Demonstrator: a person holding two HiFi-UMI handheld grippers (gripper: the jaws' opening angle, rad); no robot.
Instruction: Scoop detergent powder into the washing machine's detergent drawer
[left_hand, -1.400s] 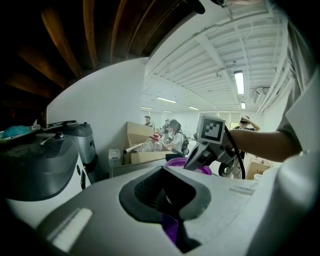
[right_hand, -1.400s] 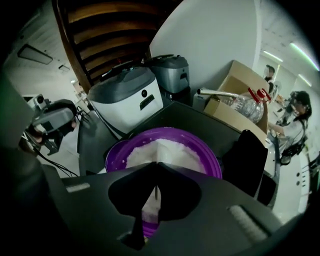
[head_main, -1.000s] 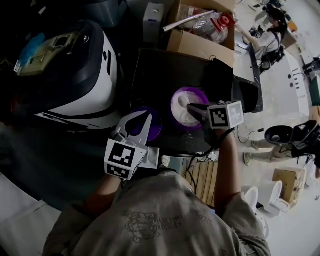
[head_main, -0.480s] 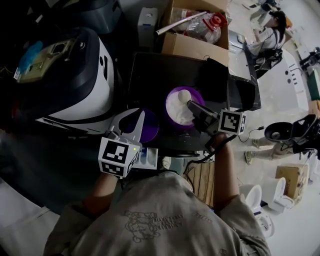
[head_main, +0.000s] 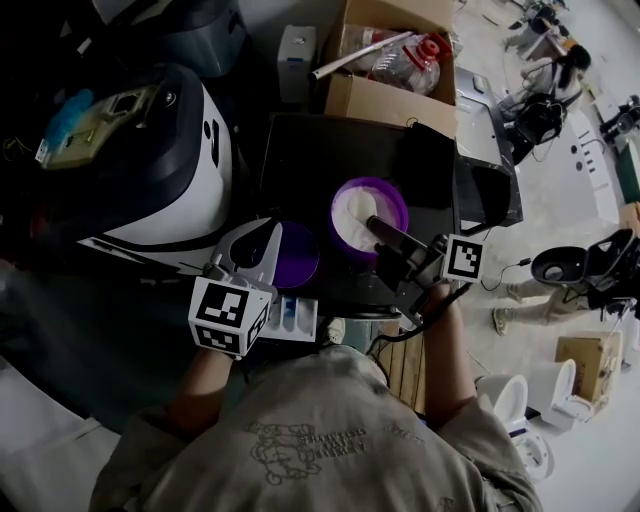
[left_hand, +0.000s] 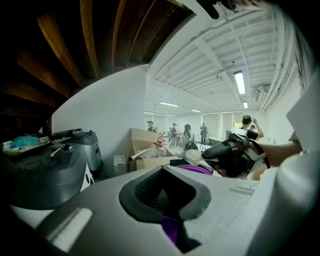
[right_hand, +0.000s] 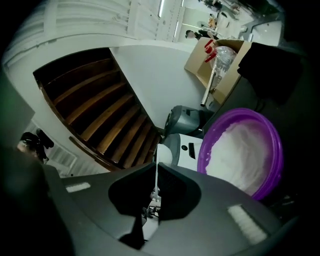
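Observation:
A purple tub (head_main: 393, 196) of white detergent powder stands on the dark top of the machine (head_main: 330, 150); it also shows as the tub (right_hand: 240, 150) and as a purple rim (left_hand: 192, 169). My right gripper (head_main: 378, 228) reaches to the tub's near rim, shut on the thin handle of a white scoop (right_hand: 161, 152), which stands edge-on between the jaws of that gripper (right_hand: 156, 195). My left gripper (head_main: 262, 245) lies at the purple lid (head_main: 298, 262) beside the tub; purple shows in the gripper (left_hand: 169, 210). The white drawer (head_main: 292, 318) with blue compartments sits by my left hand.
A white and dark appliance (head_main: 160, 140) fills the left. A cardboard box (head_main: 390, 90) with a plastic bottle stands behind the machine. A black case (head_main: 488, 185) lies to the right. Wooden slats (head_main: 405, 365) and several people (left_hand: 187, 136) are farther off.
The right gripper has drawn back toward me and turned, so its marker cube sits lower and farther right. The scoop stood raised over the powder half a second ago. The left gripper drifted slightly left.

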